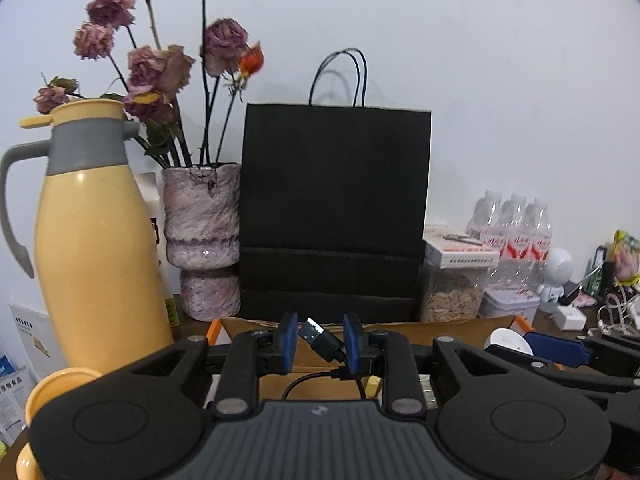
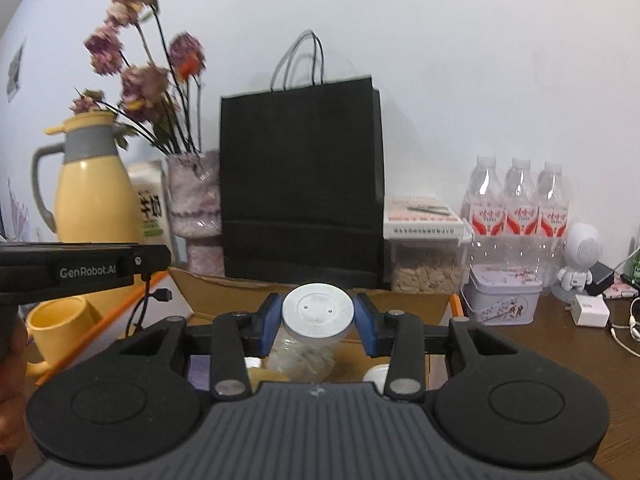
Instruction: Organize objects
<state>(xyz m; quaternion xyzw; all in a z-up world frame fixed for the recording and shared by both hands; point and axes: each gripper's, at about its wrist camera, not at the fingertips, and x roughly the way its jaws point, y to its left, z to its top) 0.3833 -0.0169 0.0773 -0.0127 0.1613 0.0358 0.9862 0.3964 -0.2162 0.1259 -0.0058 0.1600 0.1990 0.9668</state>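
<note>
**Both grippers loaded above the open box**

Nearest you, the left gripper pinches a black USB cable at its plug end, the metal tip tilted up-left between the blue pads, the cord looping down below the jaws. Your right gripper clamps a clear jar by its round white lid, pads pressed on both sides. Both sit above the open cardboard box. Left of the box, a yellow mug. Behind it, a black paper bag stands upright against the wall, between a mottled vase of dried roses and a clear container of seeds. Far left, a yellow thermos jug; far right, three water bottles.
</note>
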